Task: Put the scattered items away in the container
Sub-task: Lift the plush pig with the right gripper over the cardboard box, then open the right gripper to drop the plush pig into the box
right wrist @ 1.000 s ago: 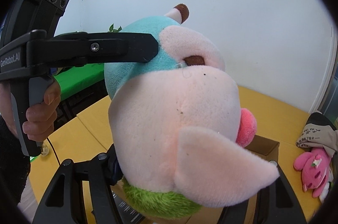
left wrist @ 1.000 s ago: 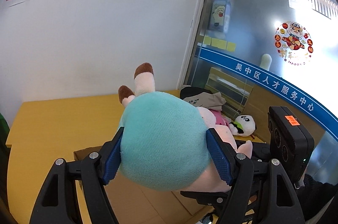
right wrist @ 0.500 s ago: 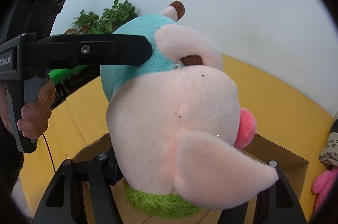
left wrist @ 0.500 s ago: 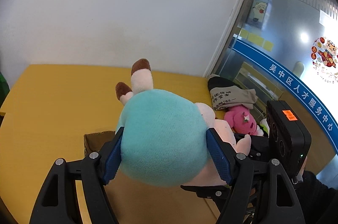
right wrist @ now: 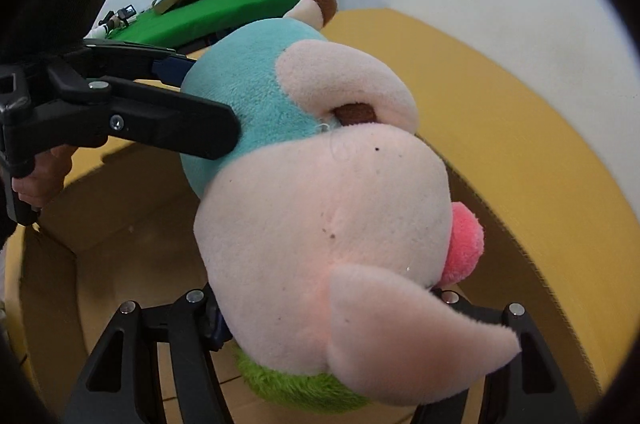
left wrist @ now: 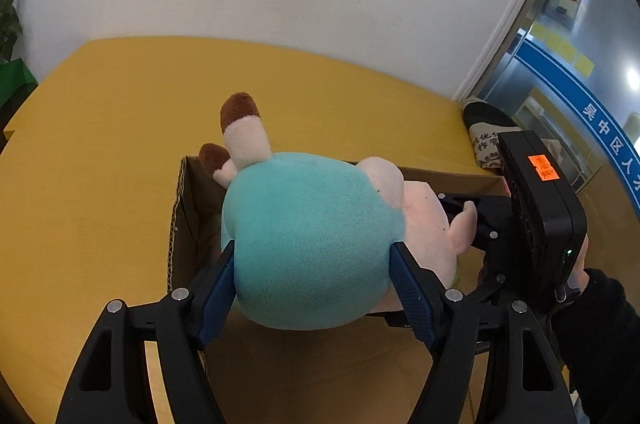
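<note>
A: Where did the pads (left wrist: 218, 294) sit?
B: Both the left gripper (left wrist: 312, 288) and right gripper (right wrist: 332, 308) clamped the plush pig (left wrist: 316, 244) at frame centre, directly above the open cardboard box (left wrist: 188, 207).

Cardboard box (left wrist: 188, 207) on yellow table (left wrist: 100, 143).
</note>
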A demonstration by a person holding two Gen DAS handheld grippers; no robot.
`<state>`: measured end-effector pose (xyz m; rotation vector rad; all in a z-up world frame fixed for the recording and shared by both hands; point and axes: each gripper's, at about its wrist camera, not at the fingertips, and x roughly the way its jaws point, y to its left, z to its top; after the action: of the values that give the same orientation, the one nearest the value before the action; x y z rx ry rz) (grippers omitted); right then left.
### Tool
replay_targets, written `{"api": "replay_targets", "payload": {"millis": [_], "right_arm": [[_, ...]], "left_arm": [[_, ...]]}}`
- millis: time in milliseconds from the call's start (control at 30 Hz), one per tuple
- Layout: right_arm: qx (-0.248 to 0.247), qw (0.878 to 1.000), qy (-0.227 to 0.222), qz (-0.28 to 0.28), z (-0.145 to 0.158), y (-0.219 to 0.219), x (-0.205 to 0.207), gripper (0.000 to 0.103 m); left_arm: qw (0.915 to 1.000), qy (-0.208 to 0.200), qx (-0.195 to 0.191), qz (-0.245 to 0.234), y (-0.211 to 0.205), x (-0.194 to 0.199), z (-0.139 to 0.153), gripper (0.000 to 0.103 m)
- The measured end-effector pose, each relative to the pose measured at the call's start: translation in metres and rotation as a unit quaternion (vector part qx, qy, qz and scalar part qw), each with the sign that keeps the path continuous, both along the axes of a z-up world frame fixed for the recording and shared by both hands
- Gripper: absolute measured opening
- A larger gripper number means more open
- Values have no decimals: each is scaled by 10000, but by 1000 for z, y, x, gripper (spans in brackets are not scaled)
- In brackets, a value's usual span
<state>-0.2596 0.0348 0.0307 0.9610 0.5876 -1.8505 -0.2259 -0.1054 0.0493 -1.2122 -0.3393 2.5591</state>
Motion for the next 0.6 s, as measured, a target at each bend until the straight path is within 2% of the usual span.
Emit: {"api": "replay_targets", "payload": {"millis": [67,267,433,600], "right_arm": [[113,9999,-16,-3,-10,-1,-1,68],[188,9995,172,-193,-13,-15,-1,82],[329,9984,311,-331,-15,-3,-3,82],[413,9970,497,-435,-1,8,-1,82]], "left_arm": [[9997,-234,-75,77,0,-3,-13,77],[9990,-233,140,346,-12,2,-19,84],[9991,-26,7,428,-13,11,-5,87],[9992,50,-66,402,-18,17,0,88]]}}
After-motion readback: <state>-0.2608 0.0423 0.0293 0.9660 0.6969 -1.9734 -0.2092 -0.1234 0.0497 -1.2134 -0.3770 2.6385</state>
